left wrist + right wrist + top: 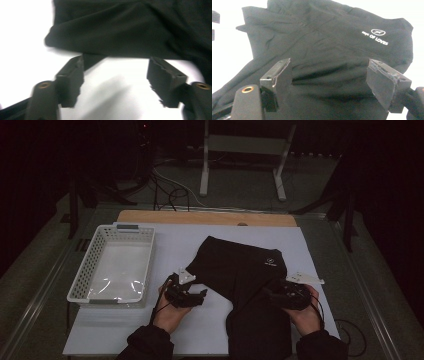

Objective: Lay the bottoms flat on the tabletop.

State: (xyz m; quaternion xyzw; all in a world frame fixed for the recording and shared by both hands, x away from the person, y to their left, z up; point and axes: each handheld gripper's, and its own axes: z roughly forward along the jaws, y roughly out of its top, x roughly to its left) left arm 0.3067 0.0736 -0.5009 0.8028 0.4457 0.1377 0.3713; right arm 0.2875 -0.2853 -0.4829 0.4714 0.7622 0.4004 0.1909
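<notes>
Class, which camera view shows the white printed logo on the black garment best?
The right gripper view: the white printed logo on the black fabric garment is large and partly readable. The high view shows it as a tiny mark; the left gripper view gives plain cloth.

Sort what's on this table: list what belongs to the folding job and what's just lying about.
In the job:
- black garment, half folded on the white sheet
- left claw, open at its edge
- right claw, open above it
- white basket, probably where it goes

Lying about:
- white stand on the floor
- cables beyond the table
</notes>
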